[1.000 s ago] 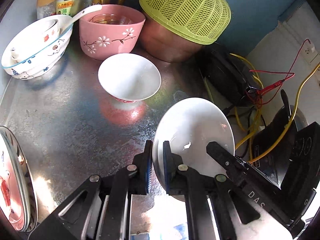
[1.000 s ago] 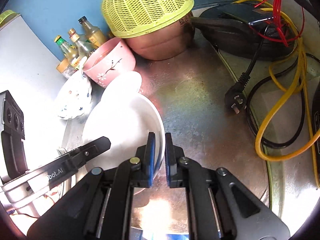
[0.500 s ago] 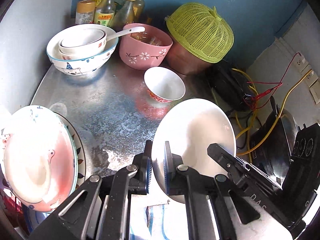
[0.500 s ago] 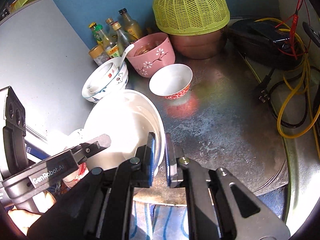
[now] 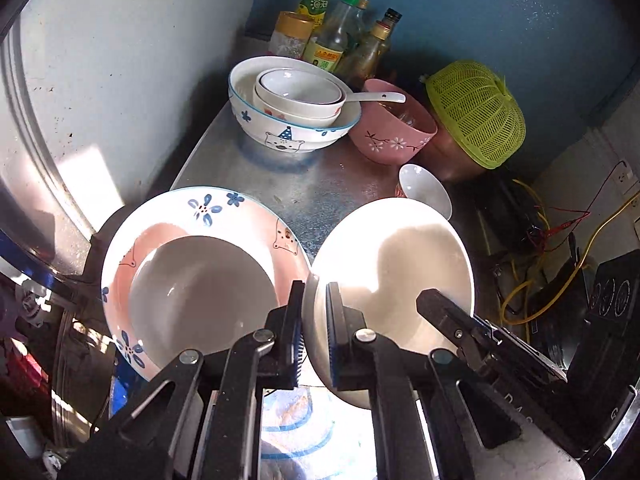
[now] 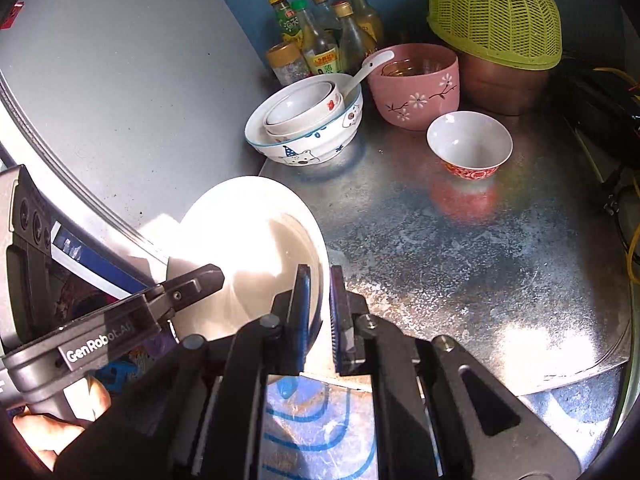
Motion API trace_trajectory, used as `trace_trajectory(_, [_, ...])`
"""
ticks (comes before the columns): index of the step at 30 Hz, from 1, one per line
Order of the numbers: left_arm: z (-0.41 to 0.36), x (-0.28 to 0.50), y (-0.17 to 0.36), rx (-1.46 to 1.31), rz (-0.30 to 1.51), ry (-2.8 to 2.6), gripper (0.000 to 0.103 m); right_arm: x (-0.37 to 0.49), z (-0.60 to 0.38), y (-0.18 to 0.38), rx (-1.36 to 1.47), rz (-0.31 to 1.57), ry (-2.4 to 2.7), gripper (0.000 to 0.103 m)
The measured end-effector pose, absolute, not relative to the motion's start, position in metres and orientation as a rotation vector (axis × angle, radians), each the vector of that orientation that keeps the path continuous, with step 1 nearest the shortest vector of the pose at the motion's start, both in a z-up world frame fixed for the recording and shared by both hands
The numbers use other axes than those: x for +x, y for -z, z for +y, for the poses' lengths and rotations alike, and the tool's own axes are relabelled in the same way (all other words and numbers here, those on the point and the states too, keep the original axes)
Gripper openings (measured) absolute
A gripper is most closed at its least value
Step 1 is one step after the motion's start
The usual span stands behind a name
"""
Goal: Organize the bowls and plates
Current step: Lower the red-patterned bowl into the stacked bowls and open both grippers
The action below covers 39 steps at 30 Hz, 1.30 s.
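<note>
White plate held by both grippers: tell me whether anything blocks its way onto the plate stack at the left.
Nothing visible does. The white plate, clamped by the left gripper and right gripper, hangs right beside the plate stack, whose top plate is bare.

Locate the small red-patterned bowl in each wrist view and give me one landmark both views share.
Left wrist view: the small red-patterned bowl sits right of centre, just above the rim of the white plate held by both grippers, mostly showing its white inside.
Right wrist view: it stands alone on the metal tabletop, upper right of centre.
Shared landmark: the pink flowered bowl just behind it, beside the green mesh cover.
</note>
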<state>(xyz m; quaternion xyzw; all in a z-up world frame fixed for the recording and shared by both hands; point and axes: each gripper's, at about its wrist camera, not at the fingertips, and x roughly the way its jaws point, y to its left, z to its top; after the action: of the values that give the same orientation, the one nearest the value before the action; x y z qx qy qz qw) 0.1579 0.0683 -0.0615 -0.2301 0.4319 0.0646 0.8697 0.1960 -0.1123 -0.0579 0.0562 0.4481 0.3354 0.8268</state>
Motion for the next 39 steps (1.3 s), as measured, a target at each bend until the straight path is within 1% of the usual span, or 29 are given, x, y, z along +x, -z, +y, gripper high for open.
trace_trajectory(13, [0.13, 0.124, 0.078, -0.547, 0.905, -0.242, 0.008, 0.175, -0.046, 0.07, 0.046, 0.993, -0.799, 0.009])
trace_trajectory(24, [0.15, 0.131, 0.109, -0.57, 0.978, -0.278, 0.008, 0.175, -0.02, 0.097, -0.023, 1.063, -0.79, 0.009])
trace_trajectory(29, [0.152, 0.135, 0.114, -0.579, 0.989, -0.273, 0.008, 0.175, -0.017, 0.097, -0.041, 1.052, -0.785, 0.01])
trace_trajectory(32, [0.151, 0.137, 0.114, -0.581, 0.995, -0.271, 0.012, 0.175, -0.015, 0.095, -0.056, 1.054, -0.782, 0.012])
trace_trajectory(34, [0.149, 0.138, 0.113, -0.58, 0.996, -0.259, 0.022, 0.174, -0.014, 0.096, -0.068, 1.051, -0.776, 0.012])
trace_trajectory(37, [0.146, 0.138, 0.111, -0.58, 0.995, -0.255, 0.031, 0.171, -0.013, 0.095, -0.078, 1.048, -0.77, 0.012])
trace_trajectory(39, [0.144, 0.137, 0.11, -0.579, 0.995, -0.249, 0.035, 0.169, -0.012, 0.095, -0.095, 1.041, -0.764, 0.012])
